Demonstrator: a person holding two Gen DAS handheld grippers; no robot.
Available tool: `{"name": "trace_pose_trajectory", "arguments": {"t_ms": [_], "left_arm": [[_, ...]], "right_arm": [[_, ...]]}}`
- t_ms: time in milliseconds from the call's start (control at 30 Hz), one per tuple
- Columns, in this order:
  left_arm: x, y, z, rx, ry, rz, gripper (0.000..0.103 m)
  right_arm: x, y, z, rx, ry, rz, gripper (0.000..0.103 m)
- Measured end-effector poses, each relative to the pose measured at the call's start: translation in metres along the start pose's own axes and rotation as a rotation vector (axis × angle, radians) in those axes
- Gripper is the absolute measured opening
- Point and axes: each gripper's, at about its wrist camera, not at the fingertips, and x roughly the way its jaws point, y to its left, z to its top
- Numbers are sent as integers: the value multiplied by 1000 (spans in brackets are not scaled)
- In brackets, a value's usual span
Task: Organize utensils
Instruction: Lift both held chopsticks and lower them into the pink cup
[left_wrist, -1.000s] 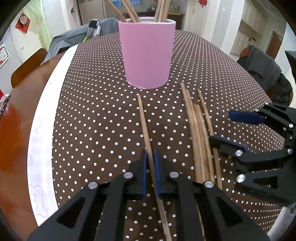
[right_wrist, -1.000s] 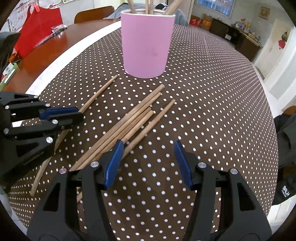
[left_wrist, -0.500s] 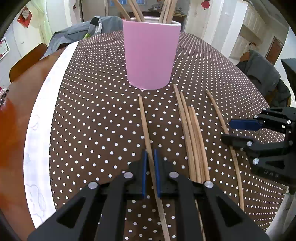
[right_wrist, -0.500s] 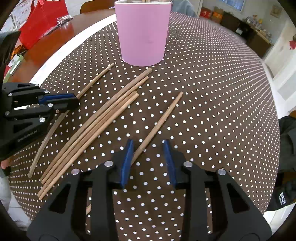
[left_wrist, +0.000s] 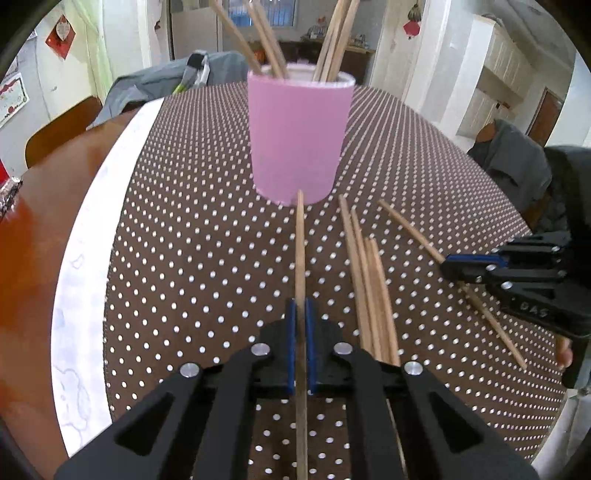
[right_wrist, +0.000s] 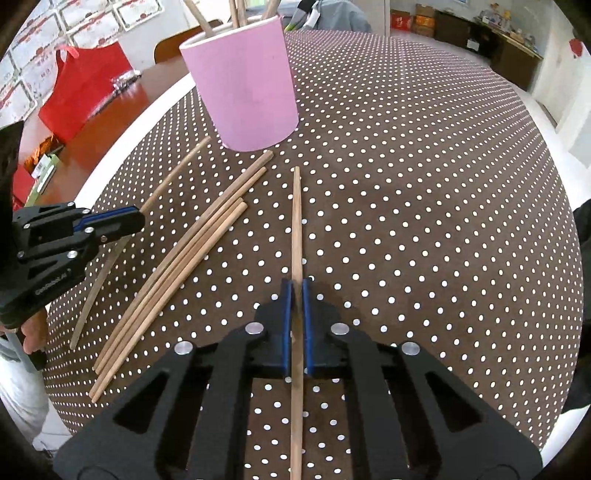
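Observation:
A pink cup (left_wrist: 299, 140) with several wooden chopsticks in it stands on the dotted brown tablecloth (left_wrist: 192, 258); it also shows in the right wrist view (right_wrist: 245, 85). My left gripper (left_wrist: 301, 310) is shut on a single chopstick (left_wrist: 300, 251) that points at the cup's base. My right gripper (right_wrist: 296, 291) is shut on another chopstick (right_wrist: 296, 229), lifted and pointing toward the cup. A bundle of several chopsticks (left_wrist: 369, 280) lies between the two grippers, also in the right wrist view (right_wrist: 177, 266).
The tablecloth has a white edge (left_wrist: 85, 258) on the left, over a red-brown wooden table (left_wrist: 29, 229). A red bag (right_wrist: 85, 88) stands on the table behind the cup. Chairs with grey jackets (left_wrist: 517, 158) stand around.
My right gripper has closed on its chopstick and raised it. My left gripper has lifted and turned its chopstick toward the cup. Both views have tilted up.

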Motion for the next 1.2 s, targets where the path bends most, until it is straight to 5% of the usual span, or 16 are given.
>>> {"name": "trace_pose_trajectory", "arguments": {"t_ms": [133,633,1200], "left_arm": [[-19,-7,5,5,-80,-22,6],[-108,-34,41,32,-467,-96,6],[-119,-13,108,-114,-852,-100,6]], "right_arm": [[-19,-4,-4,9,-62,31,6],[-123,-7,10,48,-515,152,6],[-121,25,87,40,-879,195,6]]}}
